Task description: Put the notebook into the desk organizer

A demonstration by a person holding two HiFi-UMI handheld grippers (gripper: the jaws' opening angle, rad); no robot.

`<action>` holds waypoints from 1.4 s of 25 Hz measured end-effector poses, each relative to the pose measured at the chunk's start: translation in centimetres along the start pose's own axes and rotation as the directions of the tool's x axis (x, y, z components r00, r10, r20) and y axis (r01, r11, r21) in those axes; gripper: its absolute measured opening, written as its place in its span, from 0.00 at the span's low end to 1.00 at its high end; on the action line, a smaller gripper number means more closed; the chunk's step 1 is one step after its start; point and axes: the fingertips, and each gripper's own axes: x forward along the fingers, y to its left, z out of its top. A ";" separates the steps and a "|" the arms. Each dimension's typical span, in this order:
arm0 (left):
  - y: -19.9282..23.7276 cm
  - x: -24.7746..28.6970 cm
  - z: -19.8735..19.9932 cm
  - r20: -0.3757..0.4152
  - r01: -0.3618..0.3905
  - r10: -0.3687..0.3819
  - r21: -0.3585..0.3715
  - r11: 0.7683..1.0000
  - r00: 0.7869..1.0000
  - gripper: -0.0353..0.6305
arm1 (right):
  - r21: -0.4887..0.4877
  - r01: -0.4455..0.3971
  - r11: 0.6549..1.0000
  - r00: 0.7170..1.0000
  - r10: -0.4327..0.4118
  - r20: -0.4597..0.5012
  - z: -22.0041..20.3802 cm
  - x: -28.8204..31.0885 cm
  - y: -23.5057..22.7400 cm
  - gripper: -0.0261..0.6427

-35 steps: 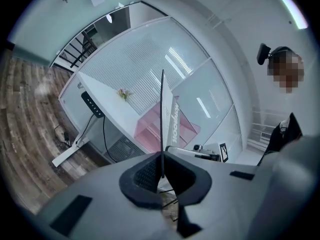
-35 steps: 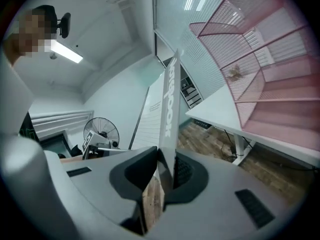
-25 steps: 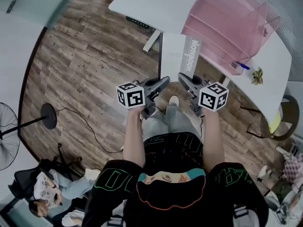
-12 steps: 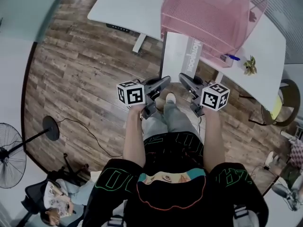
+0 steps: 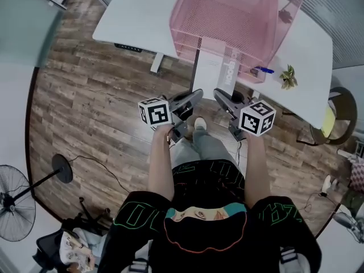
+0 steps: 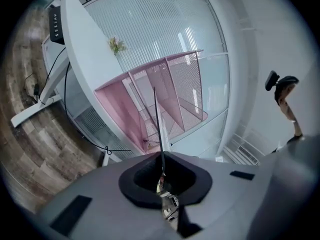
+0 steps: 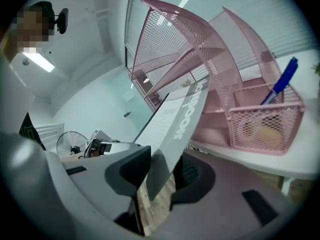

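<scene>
Now the left gripper (image 6: 162, 178) jaws pinch the notebook (image 5: 211, 73) edge-on.

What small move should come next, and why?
Probably slide the notebook forward into the desk organizer with the left hand-held gripper, which is shut on it: its far edge is just at the organizer's front, and the jaws of the right hand-held gripper are opening around it.

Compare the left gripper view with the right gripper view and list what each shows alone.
Left only: the desk's control panel and a dangling black cable. Right only: a blue pen in a mesh cup, a standing fan. Both: the notebook, edge-on at left and cover-on at right, before the pink desk organizer.
</scene>
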 end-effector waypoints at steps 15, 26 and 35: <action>0.2 3.4 4.3 0.088 -0.003 0.005 -0.021 1.000 0.996 0.08 | -0.376 -0.035 0.926 0.943 -0.095 -0.320 -1.7 -1.4 1.5 0.08; 0.9 3.2 6.5 0.060 -0.186 0.179 0.152 0.971 0.982 0.36 | -0.499 0.159 0.852 0.950 -0.269 -0.156 3.6 3.5 0.6 0.08; -0.4 -0.4 9.6 0.145 -0.257 0.227 0.245 0.935 0.963 0.27 | -0.476 0.297 0.828 0.921 -0.380 -0.087 6.8 5.9 -1.1 0.08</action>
